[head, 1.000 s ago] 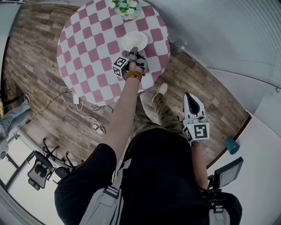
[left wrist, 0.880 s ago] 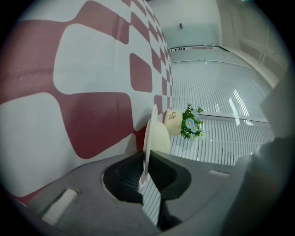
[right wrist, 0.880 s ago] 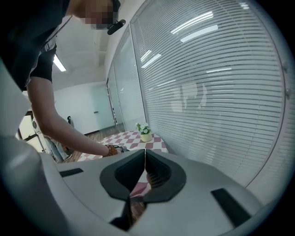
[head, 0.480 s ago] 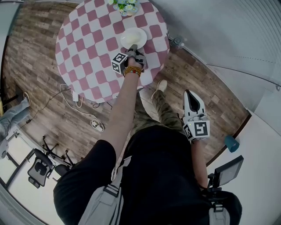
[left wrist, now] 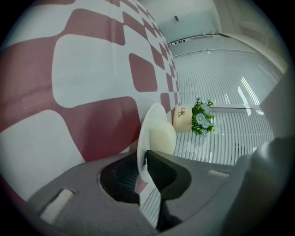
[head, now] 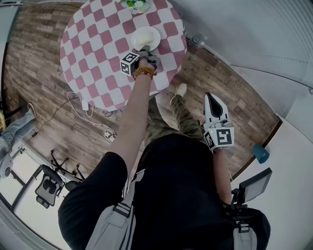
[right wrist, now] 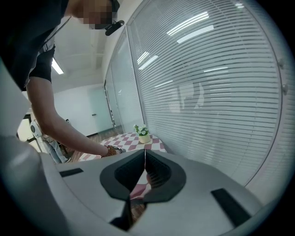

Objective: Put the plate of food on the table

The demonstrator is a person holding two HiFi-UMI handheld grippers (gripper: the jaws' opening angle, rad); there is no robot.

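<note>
A white plate point(head: 145, 38) with a pale mound of food point(left wrist: 162, 137) is over the round table with the red-and-white checked cloth point(head: 98, 49), right of its middle. My left gripper point(head: 145, 49) is shut on the plate's near rim; in the left gripper view the rim point(left wrist: 142, 154) runs between the closed jaws. The plate lies on the cloth point(left wrist: 83, 83) or just above it; I cannot tell which. My right gripper point(head: 212, 99) hangs by the person's right side above the floor, its jaws point(right wrist: 145, 154) shut with nothing between them.
A small pot of flowers point(head: 134, 5) point(left wrist: 186, 119) stands at the table's far edge, just beyond the plate. Cables and a power strip point(head: 85, 110) lie on the wood floor left of the table. A blinds-covered glass wall point(right wrist: 207, 92) runs to the right. An office chair point(head: 49, 185) stands at lower left.
The head view has shifted a little, so the table sits higher in the frame. The left gripper still holds the plate at about the same spot over the table. The right gripper has not moved.
</note>
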